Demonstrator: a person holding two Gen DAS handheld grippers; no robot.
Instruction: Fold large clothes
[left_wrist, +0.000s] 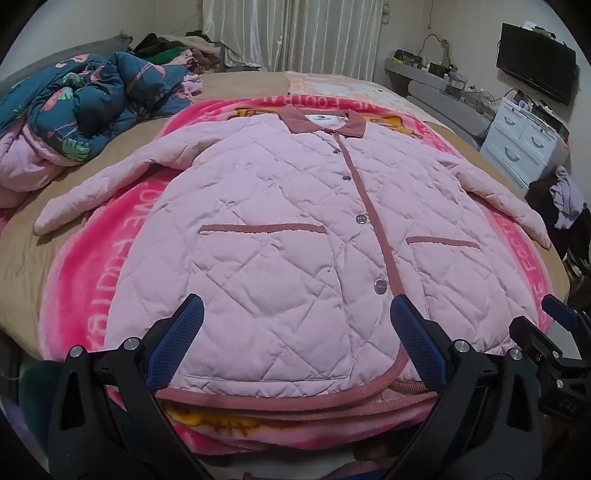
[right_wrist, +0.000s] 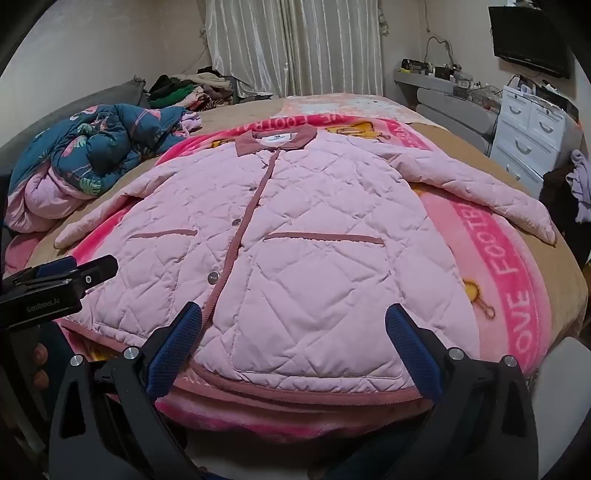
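A pink quilted jacket (left_wrist: 280, 229) (right_wrist: 295, 229) lies flat and buttoned on the bed, front up, collar away from me, both sleeves spread out to the sides. It has a darker pink collar, placket, pocket trims and hem. My left gripper (left_wrist: 297, 314) hovers open above the hem on the jacket's left half, nothing between its blue-padded fingers. My right gripper (right_wrist: 293, 323) hovers open above the hem on the right half, also holding nothing. In each wrist view the other gripper shows at the frame edge: the right one (left_wrist: 554, 325) and the left one (right_wrist: 59, 280).
The jacket rests on a bright pink printed blanket (left_wrist: 96, 266) over a tan bed sheet (left_wrist: 22, 251). A rumpled teal floral quilt (left_wrist: 81, 110) and a clothes pile (right_wrist: 184, 90) sit at the far left. White drawers (right_wrist: 532, 133), a shelf and a wall screen (left_wrist: 535, 62) stand on the right.
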